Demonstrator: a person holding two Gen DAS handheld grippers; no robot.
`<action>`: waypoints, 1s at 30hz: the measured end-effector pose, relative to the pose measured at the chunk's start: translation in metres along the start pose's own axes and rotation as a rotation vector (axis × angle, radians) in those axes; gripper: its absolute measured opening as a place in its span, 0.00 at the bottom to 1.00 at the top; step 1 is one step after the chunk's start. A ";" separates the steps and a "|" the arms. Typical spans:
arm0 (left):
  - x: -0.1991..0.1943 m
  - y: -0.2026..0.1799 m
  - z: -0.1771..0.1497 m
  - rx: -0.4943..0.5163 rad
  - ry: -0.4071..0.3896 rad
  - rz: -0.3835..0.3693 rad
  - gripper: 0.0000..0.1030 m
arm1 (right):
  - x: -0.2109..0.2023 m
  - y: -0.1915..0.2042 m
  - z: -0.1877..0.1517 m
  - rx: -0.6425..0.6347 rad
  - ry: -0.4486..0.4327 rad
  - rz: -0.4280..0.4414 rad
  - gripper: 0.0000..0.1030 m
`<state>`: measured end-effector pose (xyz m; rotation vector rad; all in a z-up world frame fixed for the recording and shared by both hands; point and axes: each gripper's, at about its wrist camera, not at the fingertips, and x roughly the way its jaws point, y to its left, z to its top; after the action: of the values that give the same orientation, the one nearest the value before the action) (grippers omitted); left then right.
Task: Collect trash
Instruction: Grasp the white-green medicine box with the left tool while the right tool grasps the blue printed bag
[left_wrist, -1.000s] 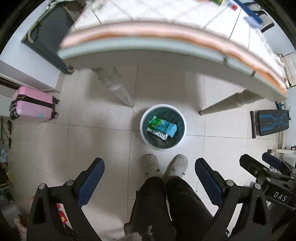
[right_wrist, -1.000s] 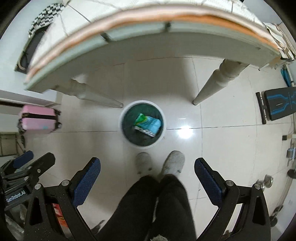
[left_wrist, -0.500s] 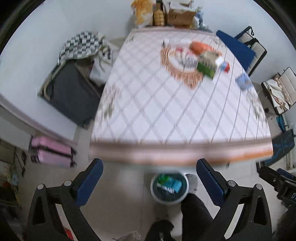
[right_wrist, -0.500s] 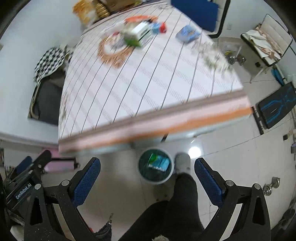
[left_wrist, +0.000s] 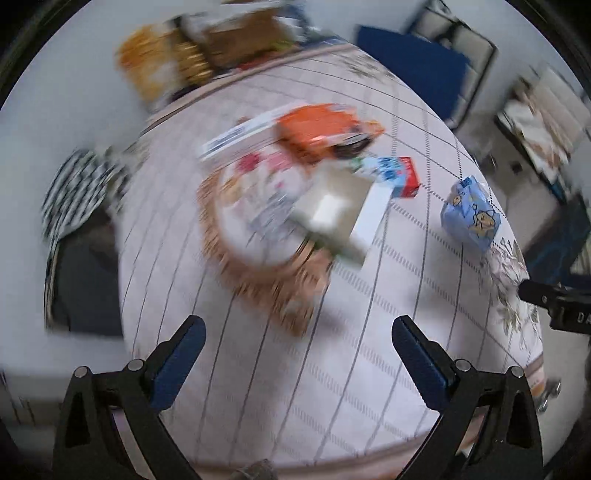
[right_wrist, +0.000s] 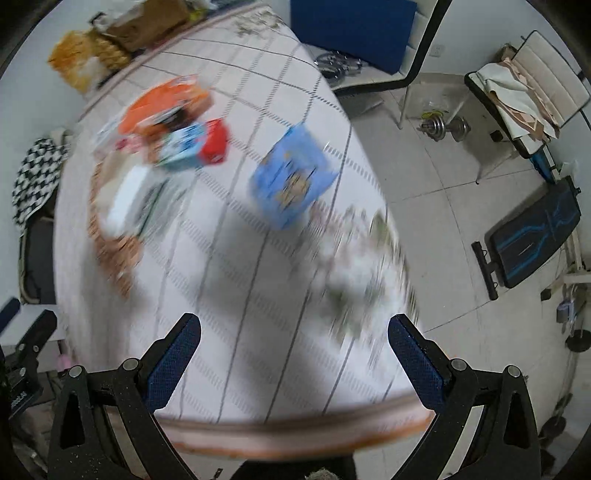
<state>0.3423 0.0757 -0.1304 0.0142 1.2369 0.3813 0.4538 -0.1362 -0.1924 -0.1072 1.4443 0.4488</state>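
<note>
Left hand-held gripper (left_wrist: 297, 341) spread wide above table (left_wrist: 258, 369), right hand-held gripper (right_wrist: 294, 338) likewise (empty), blue packet (right_wrist: 291, 181) near edge

Home, a lived-in room. Bench (right_wrist: 236, 280) under a white checked cloth with floral print, carrying snack packets (left_wrist: 471, 214) and boxes. Pale tiled floor (right_wrist: 436, 221). Dumbbell (right_wrist: 443, 127) and a folded workout bench (right_wrist: 535, 236) on the floor, a chair (right_wrist: 528, 85) draped with cloth, a blue chair (right_wrist: 351, 29), a checkered garment (left_wrist: 74, 192).
</note>
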 end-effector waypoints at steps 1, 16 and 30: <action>0.009 -0.006 0.014 0.036 0.014 -0.004 1.00 | 0.010 -0.003 0.014 -0.003 0.017 -0.002 0.99; 0.125 -0.054 0.100 0.351 0.258 -0.093 0.99 | 0.106 -0.005 0.123 -0.031 0.133 0.017 0.96; 0.096 -0.022 0.065 0.054 0.210 -0.124 0.85 | 0.089 0.020 0.107 -0.082 0.042 0.001 0.15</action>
<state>0.4345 0.0954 -0.2016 -0.0574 1.4480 0.2459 0.5517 -0.0615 -0.2606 -0.1822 1.4670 0.5092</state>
